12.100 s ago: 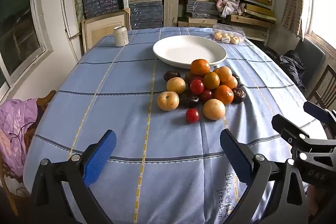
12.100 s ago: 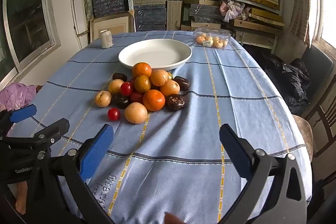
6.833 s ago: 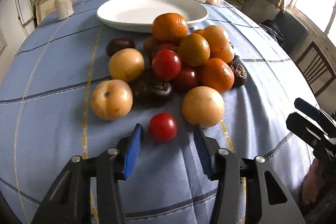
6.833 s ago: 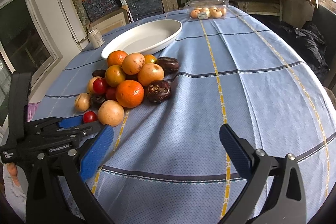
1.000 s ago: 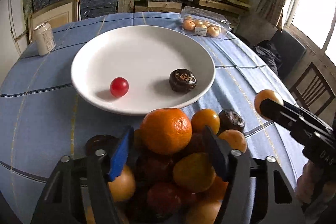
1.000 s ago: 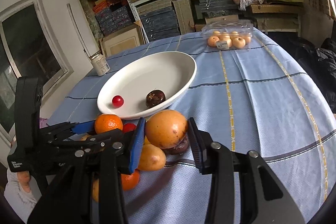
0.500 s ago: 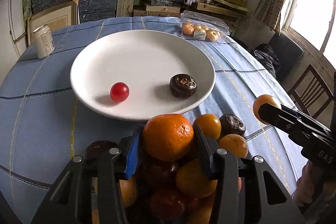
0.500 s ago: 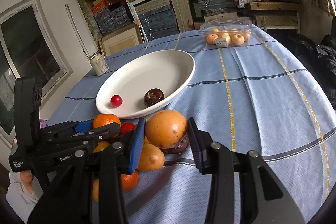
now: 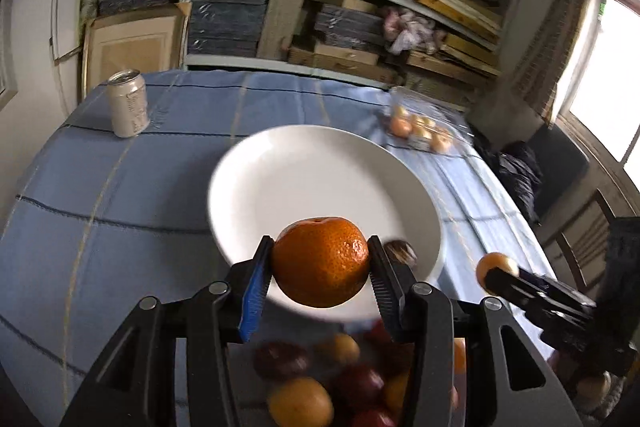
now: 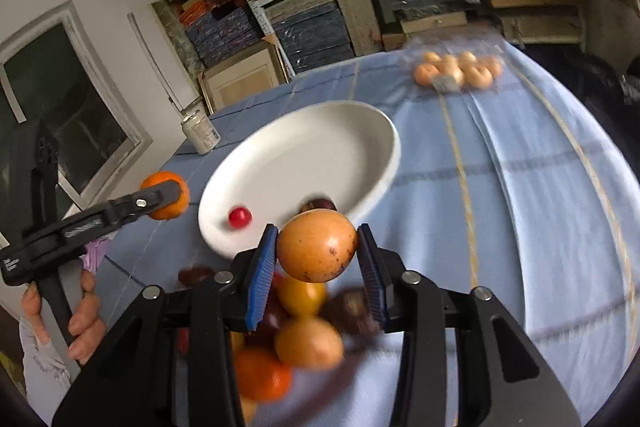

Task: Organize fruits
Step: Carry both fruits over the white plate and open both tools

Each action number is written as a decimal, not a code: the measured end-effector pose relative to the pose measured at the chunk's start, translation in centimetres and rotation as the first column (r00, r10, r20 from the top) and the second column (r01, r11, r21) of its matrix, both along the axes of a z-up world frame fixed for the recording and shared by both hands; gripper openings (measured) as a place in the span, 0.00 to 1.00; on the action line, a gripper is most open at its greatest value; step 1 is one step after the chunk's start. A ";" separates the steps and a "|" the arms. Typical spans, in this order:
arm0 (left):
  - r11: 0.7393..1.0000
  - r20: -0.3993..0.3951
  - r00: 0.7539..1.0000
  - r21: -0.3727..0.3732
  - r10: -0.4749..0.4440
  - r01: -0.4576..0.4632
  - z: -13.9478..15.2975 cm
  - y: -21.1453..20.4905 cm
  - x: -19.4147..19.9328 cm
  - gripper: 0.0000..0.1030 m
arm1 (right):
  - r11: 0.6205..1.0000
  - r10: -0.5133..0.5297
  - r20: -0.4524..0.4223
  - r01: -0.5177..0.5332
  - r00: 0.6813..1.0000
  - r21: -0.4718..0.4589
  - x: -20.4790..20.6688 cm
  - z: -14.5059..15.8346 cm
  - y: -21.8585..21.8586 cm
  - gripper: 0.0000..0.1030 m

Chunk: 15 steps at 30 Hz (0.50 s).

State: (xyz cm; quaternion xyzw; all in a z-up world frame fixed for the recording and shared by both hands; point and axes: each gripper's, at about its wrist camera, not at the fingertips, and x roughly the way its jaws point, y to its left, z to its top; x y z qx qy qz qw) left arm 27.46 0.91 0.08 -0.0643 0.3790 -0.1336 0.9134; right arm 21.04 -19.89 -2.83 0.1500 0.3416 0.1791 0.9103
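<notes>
My left gripper [image 9: 320, 263] is shut on an orange tangerine [image 9: 320, 261], held in the air over the near rim of the white plate [image 9: 304, 171]. My right gripper [image 10: 316, 251] is shut on a yellow-orange round fruit [image 10: 317, 250], lifted just short of the plate [image 10: 320, 147]. On the plate lie a small red tomato [image 10: 240, 217] and a dark brown fruit [image 9: 400, 253], half hidden behind the fingers. Below both grippers the pile of remaining fruits [image 10: 304, 339] rests on the blue cloth, blurred.
A drink can [image 9: 128, 105] stands at the far left of the table. A clear box of small fruits [image 10: 456, 71] sits at the far right. Shelves of stacked boards fill the back wall. A hand [image 10: 84, 311] grips the left tool's handle.
Both grippers have risen off the pile and moved toward the plate, the left with the tangerine it closed on, the right with its yellow-orange fruit.
</notes>
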 end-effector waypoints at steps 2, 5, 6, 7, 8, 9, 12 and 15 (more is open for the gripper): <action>1.000 -0.010 1.000 0.007 0.025 -0.025 -0.1 0.2 1.6 0.46 | 1.000 -0.005 -0.014 0.005 1.000 -0.018 2.4 0.4 1.0 0.38; 0.999 -0.044 0.999 0.019 0.030 -0.029 -1.2 0.0 4.1 0.46 | 1.000 0.003 -0.075 -0.005 0.997 -0.031 6.0 -0.1 2.5 0.38; 0.999 -0.052 0.998 0.027 0.032 -0.031 -1.6 0.0 4.5 0.46 | 0.999 0.000 -0.092 -0.005 0.996 -0.052 7.0 -0.4 3.0 0.38; 0.999 -0.061 0.998 0.036 0.035 -0.033 -2.1 -0.1 5.0 0.46 | 0.997 0.000 -0.100 -0.008 0.995 -0.076 7.9 -0.8 3.4 0.38; 0.998 -0.071 0.997 0.044 0.039 -0.036 -2.6 -0.1 5.4 0.46 | 0.995 -0.004 -0.109 -0.007 0.994 -0.101 8.5 -1.2 3.7 0.38; 0.998 -0.087 0.995 0.046 0.045 -0.041 -3.2 0.0 5.9 0.46 | 0.993 -0.007 -0.114 -0.006 0.993 -0.116 8.9 -1.4 3.8 0.38; 0.999 -0.125 0.991 0.034 0.045 -0.041 -4.6 0.3 6.9 0.46 | 0.990 -0.003 -0.134 -0.016 0.991 -0.137 9.9 -2.5 4.1 0.38; 0.999 -0.144 0.989 0.046 0.035 -0.029 -5.4 0.1 7.2 0.46 | 0.985 -0.003 -0.134 -0.020 0.991 -0.171 10.3 -3.1 4.5 0.39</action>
